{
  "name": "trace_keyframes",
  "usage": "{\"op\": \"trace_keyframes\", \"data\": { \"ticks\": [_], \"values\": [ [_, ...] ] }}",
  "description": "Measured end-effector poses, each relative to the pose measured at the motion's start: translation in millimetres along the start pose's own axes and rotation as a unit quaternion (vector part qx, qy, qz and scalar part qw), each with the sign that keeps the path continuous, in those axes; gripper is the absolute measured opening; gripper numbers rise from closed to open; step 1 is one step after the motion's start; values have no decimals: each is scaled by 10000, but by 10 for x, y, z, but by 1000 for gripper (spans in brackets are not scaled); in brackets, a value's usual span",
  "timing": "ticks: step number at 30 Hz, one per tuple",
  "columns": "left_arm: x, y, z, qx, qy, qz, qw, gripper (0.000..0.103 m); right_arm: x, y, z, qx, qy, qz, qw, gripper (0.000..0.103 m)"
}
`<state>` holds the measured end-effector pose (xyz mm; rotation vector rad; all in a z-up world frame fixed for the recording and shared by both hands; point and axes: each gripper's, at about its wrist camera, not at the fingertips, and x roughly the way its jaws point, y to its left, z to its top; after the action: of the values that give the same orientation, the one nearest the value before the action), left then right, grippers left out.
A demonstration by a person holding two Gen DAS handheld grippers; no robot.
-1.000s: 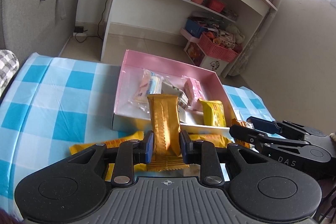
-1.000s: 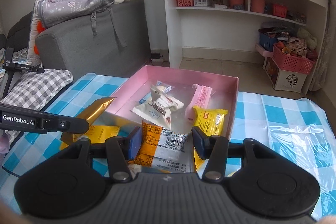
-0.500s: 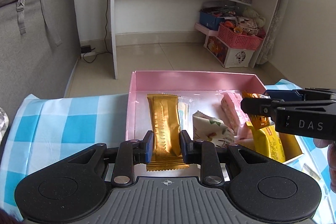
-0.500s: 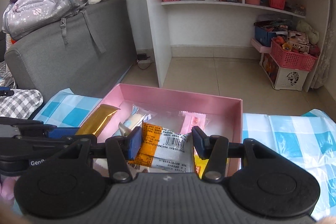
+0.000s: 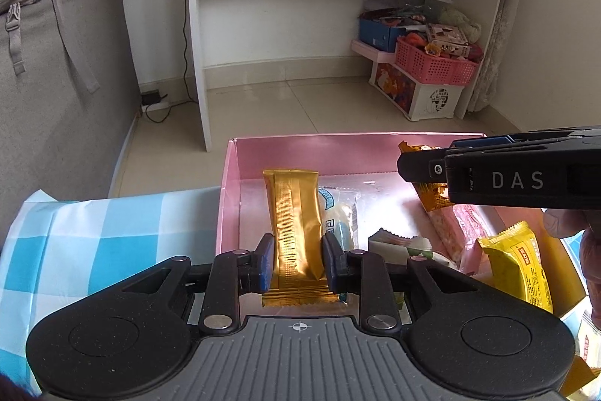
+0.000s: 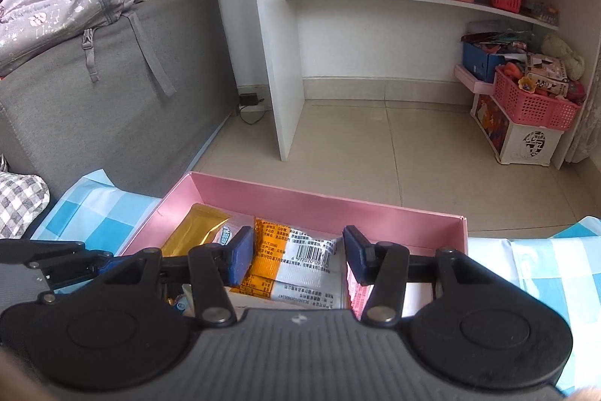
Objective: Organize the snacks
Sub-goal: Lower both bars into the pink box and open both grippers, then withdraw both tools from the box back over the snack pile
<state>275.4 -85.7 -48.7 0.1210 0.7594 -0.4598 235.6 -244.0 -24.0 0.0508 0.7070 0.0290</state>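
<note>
The pink box (image 5: pixel 300 153) sits on the blue checked tablecloth (image 5: pixel 94 232). My left gripper (image 5: pixel 296 262) is shut on a gold snack bar (image 5: pixel 296 220) and holds it over the box's left side. My right gripper (image 6: pixel 296 254) has its jaws spread; the orange and white packet (image 6: pixel 296 258) lies between and below them inside the box (image 6: pixel 338 209), and I cannot tell whether it touches a pad. From the left wrist view the right gripper (image 5: pixel 417 168) hangs over the box's right side with the orange packet (image 5: pixel 432 190) under it.
In the box lie a blue and white packet (image 5: pixel 338 220), a pink wafer pack (image 5: pixel 458 228), a yellow packet (image 5: pixel 518 269) and a white wrapped snack (image 5: pixel 402 247). A grey sofa (image 6: pixel 112 81) stands left, a white shelf unit (image 6: pixel 375 6) behind.
Both grippers have moved forward over the pink box. The right gripper's jaws have opened wider around the orange and white packet. The left gripper still holds the gold bar.
</note>
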Motion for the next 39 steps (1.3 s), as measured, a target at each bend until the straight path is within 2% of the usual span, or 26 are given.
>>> {"op": "trace_keyframes", "data": {
  "ticks": [2, 4, 6, 8, 10, 13, 17, 21, 25, 29, 39],
  "values": [
    [-3, 12, 2, -9, -34, -22, 10000, 27, 32, 0, 8, 37, 33, 2, 10000, 49],
    [-17, 18, 9, -6, -116, -50, 9999, 28, 24, 0, 5, 68, 31, 78, 9999, 55],
    [-42, 16, 7, -2, -128, -74, 9999, 36, -10, 1, 11, 109, -37, 118, 9999, 66],
    [-81, 13, -1, 21, -179, -122, 9998, 51, -40, 2, 15, 100, -48, 123, 9999, 68],
    [-125, -4, -7, 65, -194, -134, 9997, 55, -64, 0, 30, 97, -19, 70, 9999, 69],
    [-205, -29, -17, 129, -202, -133, 9996, 67, -129, -9, 30, 106, -28, 15, 9999, 73],
    [-371, -73, -54, 175, -199, -161, 9995, 76, -273, -37, -8, 154, -71, -44, 9998, 78],
    [-619, -104, -133, 209, -265, -153, 9993, 85, -501, -54, -72, 138, -157, -148, 9997, 92],
    [-887, -125, -230, 185, -301, -175, 9992, 94, -729, -48, -152, 48, -262, -187, 9995, 98],
    [-1139, -152, -377, 103, -267, -212, 9994, 97, -933, -11, -265, -15, -315, -160, 9994, 103],
    [-1636, -166, -769, -23, -96, -190, 9998, 100, -1302, 246, -604, -252, -213, -56, 9994, 103]
  ]
}}
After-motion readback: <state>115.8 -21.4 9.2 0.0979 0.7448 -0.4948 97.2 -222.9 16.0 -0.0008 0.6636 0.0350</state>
